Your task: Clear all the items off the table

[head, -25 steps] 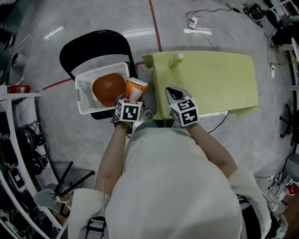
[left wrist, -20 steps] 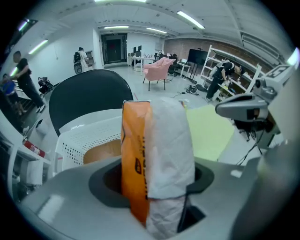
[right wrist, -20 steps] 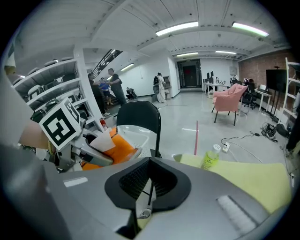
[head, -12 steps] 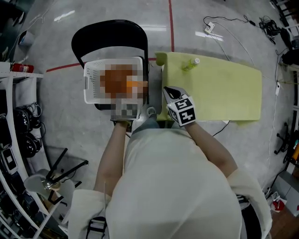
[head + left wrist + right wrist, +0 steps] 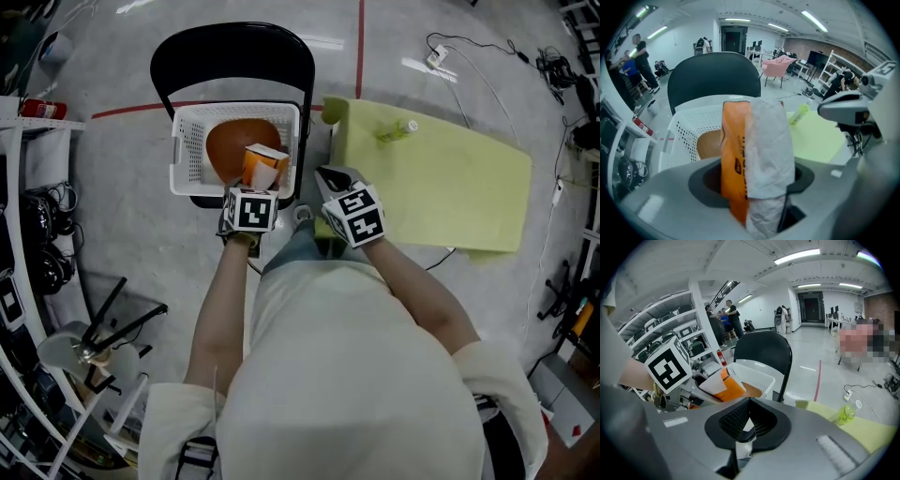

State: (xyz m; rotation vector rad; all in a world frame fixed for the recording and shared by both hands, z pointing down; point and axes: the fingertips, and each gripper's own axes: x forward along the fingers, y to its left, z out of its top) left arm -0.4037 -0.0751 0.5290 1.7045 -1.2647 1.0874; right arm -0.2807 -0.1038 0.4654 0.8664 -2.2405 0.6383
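A white basket [image 5: 187, 141] sits on a black chair [image 5: 230, 56] left of the yellow-green table [image 5: 450, 187]. A brown-orange round thing [image 5: 234, 141] lies in the basket. My left gripper [image 5: 255, 192] is shut on an orange and white packet [image 5: 265, 161], held upright over the basket's near right part; the packet [image 5: 757, 150] fills the left gripper view. My right gripper [image 5: 328, 175] is shut and empty at the table's left end. A green bottle [image 5: 397, 130] lies on the table's far side, seen as well in the right gripper view [image 5: 844, 414].
Shelving with gear [image 5: 28, 262] stands at the left, and a stand [image 5: 103, 337] is on the floor beside me. Cables and a power strip [image 5: 437, 56] lie on the floor beyond the table. People stand far off [image 5: 729, 315].
The left gripper has carried the packet from the basket's right edge to above the basket. The right gripper has stayed shut at the table's left end.
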